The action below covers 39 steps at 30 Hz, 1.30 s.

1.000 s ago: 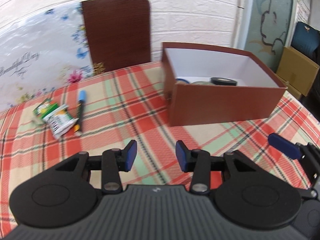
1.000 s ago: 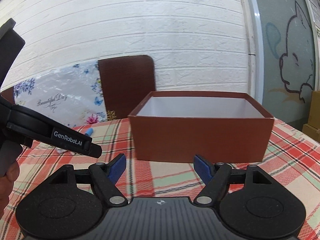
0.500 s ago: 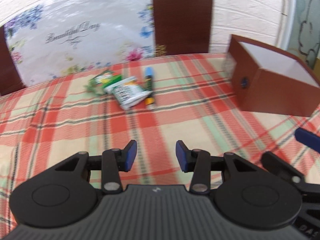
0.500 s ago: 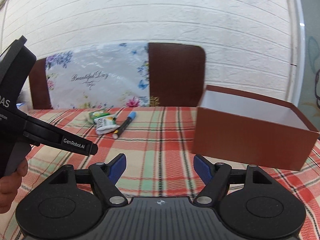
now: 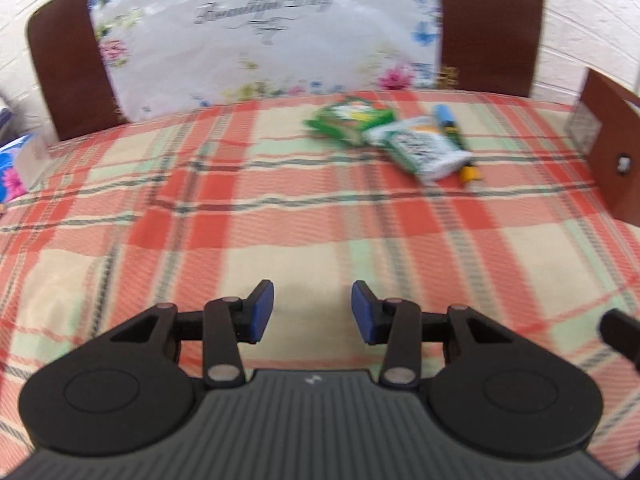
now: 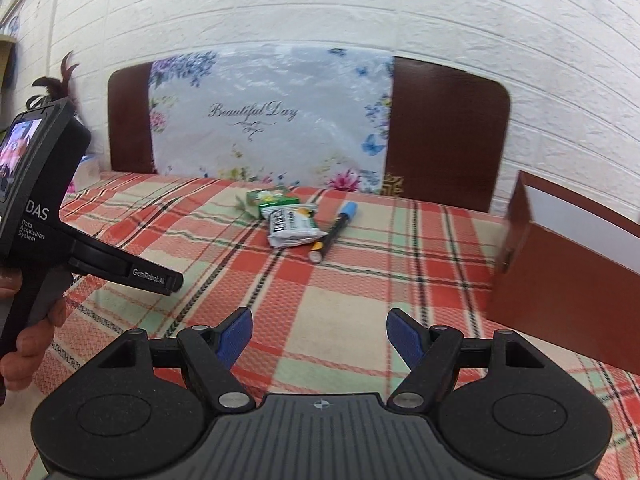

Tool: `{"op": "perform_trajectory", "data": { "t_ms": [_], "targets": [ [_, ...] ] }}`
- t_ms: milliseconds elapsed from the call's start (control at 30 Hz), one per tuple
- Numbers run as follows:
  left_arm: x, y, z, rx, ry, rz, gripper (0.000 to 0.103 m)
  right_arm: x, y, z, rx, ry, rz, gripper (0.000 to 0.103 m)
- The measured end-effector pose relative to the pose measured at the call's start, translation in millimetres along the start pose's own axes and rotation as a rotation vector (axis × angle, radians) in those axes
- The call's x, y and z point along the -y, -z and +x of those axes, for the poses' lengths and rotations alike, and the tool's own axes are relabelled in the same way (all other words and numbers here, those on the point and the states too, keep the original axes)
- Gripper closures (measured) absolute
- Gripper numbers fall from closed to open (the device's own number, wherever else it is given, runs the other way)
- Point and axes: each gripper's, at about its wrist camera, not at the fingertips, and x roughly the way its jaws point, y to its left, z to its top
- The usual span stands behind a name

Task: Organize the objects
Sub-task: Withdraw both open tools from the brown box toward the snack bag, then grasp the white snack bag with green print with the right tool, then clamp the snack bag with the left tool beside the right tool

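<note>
Plaid tablecloth [image 6: 360,304], brick wall behind. Box [image 6: 560,280] at right edge. Mid-table, touching: green pack [image 6: 272,200], white pouch [image 6: 294,226], marker [image 6: 334,234]. Pouch likely light, crinkly; pinch an edge. Left gripper [image 5: 313,312] and right gripper [image 6: 318,338]: spread, empty.

Home dining corner; plaid tablecloth [image 6: 360,288]; wooden chairs [image 6: 448,132]; white brick wall [image 6: 320,4]
</note>
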Motion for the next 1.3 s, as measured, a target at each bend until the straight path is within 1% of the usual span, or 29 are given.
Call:
{"op": "perform_trajectory", "data": {
  "t_ms": [33, 100, 133, 167, 233, 333, 367, 433, 500, 533, 567, 600, 633, 667, 700, 767, 867, 1000, 1133, 1200, 1233, 1267, 1300],
  "targets": [
    [-9.7, 1.3, 4.2, 0.010, -0.020, -0.008, 0.053, -3.4, -1.5, 6.4, -0.004, -0.009, -0.007, 0.031],
    [-30.0, 5.1, 12.5, 0.033, -0.069, -0.040, 0.042, -9.4, -4.3, 22.0, -0.008, -0.033, -0.017, 0.031],
    [-39.4, 8.0, 14.6, 0.052, -0.080, -0.066, 0.034, -12.1, -7.0, 32.7, -0.007, -0.038, -0.024, 0.031],
    [-46.6, 11.6, 16.0, 0.071, -0.084, -0.090, 0.033, -15.4, -9.8, 43.7, -0.006, -0.037, -0.036, 0.031],
    [-51.6, 19.6, 14.7, 0.121, -0.072, -0.116, 0.033, -20.9, -18.7, 64.9, -0.005, -0.029, -0.060, 0.031],
    [-41.3, 23.3, 13.1, 0.169, -0.090, -0.070, 0.034, -23.7, -38.2, 95.5, 0.023, -0.028, -0.100, 0.031],
    [-40.0, 23.5, 13.2, 0.175, -0.088, -0.064, 0.034, -23.7, -44.5, 105.6, 0.032, -0.027, -0.111, 0.031],
    [-44.2, 23.7, 13.1, 0.177, -0.063, -0.085, 0.034, -23.6, -53.7, 124.4, 0.037, -0.034, -0.127, 0.031],
    [-51.2, 23.1, 14.8, 0.175, -0.040, -0.121, 0.034, -22.6, -60.2, 146.5, 0.012, -0.030, -0.148, 0.032],
    [-52.1, 23.3, 14.8, 0.176, -0.038, -0.130, 0.034, -21.1, -62.0, 156.5, -0.010, -0.025, -0.157, 0.033],
    [-52.1, 23.0, 14.6, 0.177, -0.039, -0.132, 0.034, -21.4, -62.9, 167.0, -0.036, -0.028, -0.164, 0.037],
    [-51.0, 22.8, 16.7, 0.178, -0.040, -0.130, 0.034, -19.9, -62.1, 173.2, -0.060, -0.035, -0.167, 0.041],
    [-50.1, 22.7, 17.2, 0.178, -0.039, -0.130, 0.034, -18.5, -59.8, 173.2, -0.060, -0.049, -0.155, 0.047],
    [-50.4, 22.5, 17.2, 0.178, -0.037, -0.133, 0.034, -16.4, -59.6, 170.5, -0.063, -0.070, -0.134, 0.056],
    [-50.8, 22.8, 17.7, 0.178, -0.034, -0.137, 0.034, -15.1, -58.4, 165.8, -0.075, -0.082, -0.110, 0.058],
    [-50.9, 22.5, 18.0, 0.177, -0.032, -0.141, 0.034, -14.1, -53.4, 151.0, -0.084, -0.085, -0.094, 0.058],
    [-50.3, 22.5, 18.4, 0.176, -0.034, -0.137, 0.034, -19.5, -30.8, 117.7, -0.081, -0.107, -0.106, 0.058],
    [-47.7, 22.1, 19.5, 0.171, -0.046, -0.117, 0.033, -23.5, 10.9, 53.8, -0.068, -0.111, -0.120, 0.057],
    [-42.3, 21.9, 18.7, 0.164, -0.073, -0.086, 0.031, -17.4, 45.5, -4.2, -0.068, -0.078, -0.096, 0.057],
    [-39.8, 22.1, 17.8, 0.161, -0.088, -0.070, 0.030, -13.6, 57.8, -24.5, -0.067, -0.052, -0.093, 0.057],
    [-38.3, 22.3, 17.1, 0.160, -0.096, -0.062, 0.029, -10.3, 62.0, -31.9, -0.066, -0.039, -0.087, 0.054],
    [-37.1, 22.2, 16.7, 0.158, -0.103, -0.054, 0.028, -6.8, 65.1, -37.8, -0.066, -0.028, -0.078, 0.045],
    [-36.1, 22.0, 16.5, 0.155, -0.110, -0.048, 0.027, -1.4, 66.3, -41.1, -0.067, -0.022, -0.064, 0.042]
  ]
}}
